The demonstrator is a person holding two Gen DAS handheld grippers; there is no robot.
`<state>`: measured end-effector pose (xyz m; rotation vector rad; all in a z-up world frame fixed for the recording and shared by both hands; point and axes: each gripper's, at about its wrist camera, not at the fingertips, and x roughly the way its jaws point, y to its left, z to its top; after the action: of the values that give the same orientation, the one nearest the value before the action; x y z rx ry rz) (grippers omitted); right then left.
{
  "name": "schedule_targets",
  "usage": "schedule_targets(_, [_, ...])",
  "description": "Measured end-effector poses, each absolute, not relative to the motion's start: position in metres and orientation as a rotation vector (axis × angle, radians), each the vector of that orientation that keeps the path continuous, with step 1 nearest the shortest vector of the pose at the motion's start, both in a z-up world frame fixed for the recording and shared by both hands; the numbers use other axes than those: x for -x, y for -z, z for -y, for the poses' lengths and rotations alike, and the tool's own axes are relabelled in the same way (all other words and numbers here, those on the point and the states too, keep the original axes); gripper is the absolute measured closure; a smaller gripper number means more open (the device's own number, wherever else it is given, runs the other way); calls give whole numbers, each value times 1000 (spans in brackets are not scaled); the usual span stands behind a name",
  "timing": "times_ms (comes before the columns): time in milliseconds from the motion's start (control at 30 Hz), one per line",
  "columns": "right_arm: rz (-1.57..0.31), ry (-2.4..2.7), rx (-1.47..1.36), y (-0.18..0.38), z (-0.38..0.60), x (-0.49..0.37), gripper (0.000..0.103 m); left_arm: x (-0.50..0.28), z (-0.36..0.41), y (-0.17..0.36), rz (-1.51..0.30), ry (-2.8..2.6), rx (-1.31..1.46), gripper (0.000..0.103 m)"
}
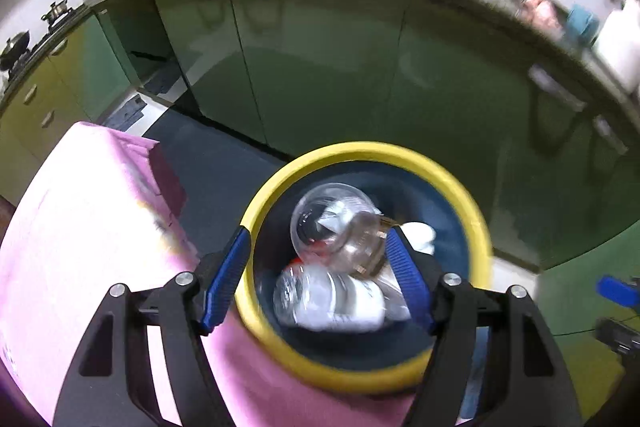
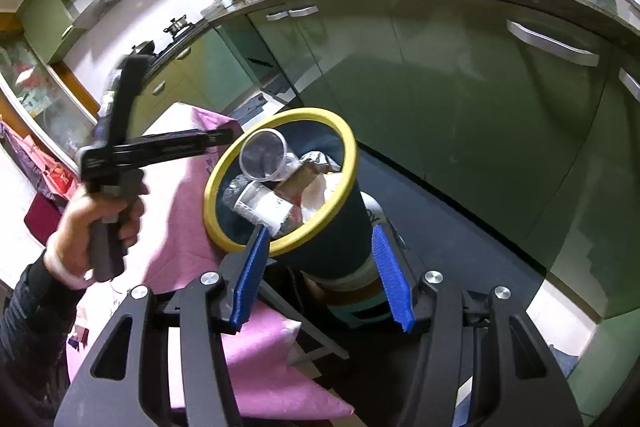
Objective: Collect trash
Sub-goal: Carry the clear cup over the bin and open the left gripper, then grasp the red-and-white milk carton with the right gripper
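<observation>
Green kitchen cabinets, pink-clothed bench at 9 o'clock. Yellow-rimmed bin stands upright beside it, mouth up, holding clear cup and bottle. Left claw and right claw both gape wide, empty.

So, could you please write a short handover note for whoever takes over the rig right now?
Left gripper: open, empty, above the bin mouth.
Right gripper: open, empty, fingers either side of the bin's body.
Yellow-rimmed dark blue bin stands beside the pink-clothed table.
Done: clear plastic cup, clear plastic bottle and white paper are in the bin.
Left: no other trash in view; check the table.
</observation>
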<state>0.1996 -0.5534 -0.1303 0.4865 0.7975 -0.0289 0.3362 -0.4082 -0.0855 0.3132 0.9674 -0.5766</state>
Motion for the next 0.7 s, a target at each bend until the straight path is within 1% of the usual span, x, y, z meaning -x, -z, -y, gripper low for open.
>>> schedule_targets(133, [-803, -5, -464, 127, 540, -205, 48, -298, 368, 44, -920, 616, -223, 25])
schedule_targets(233, [-811, -30, -439, 123, 528, -208, 48, -257, 325, 17, -863, 627, -170, 22])
schedule_targets(333, [-818, -47, -417, 120, 516, -212, 48, -221, 278, 1, -796, 581, -151, 16])
schedule_targets(433, [-833, -68, -381, 115, 500, -219, 46, -186, 227, -8, -743, 497, -134, 12])
schedule_targets(500, [-842, -86, -356, 114, 489, -224, 42, -170, 190, -9, -729, 437, -80, 9])
schedule_targets(567, [-861, -127, -311, 111, 465, -234, 42, -154, 156, -8, -731, 387, -25, 7])
schedule_targets(700, [-918, -292, -154, 106, 382, -257, 42, -118, 84, 1, -741, 213, 33, 7])
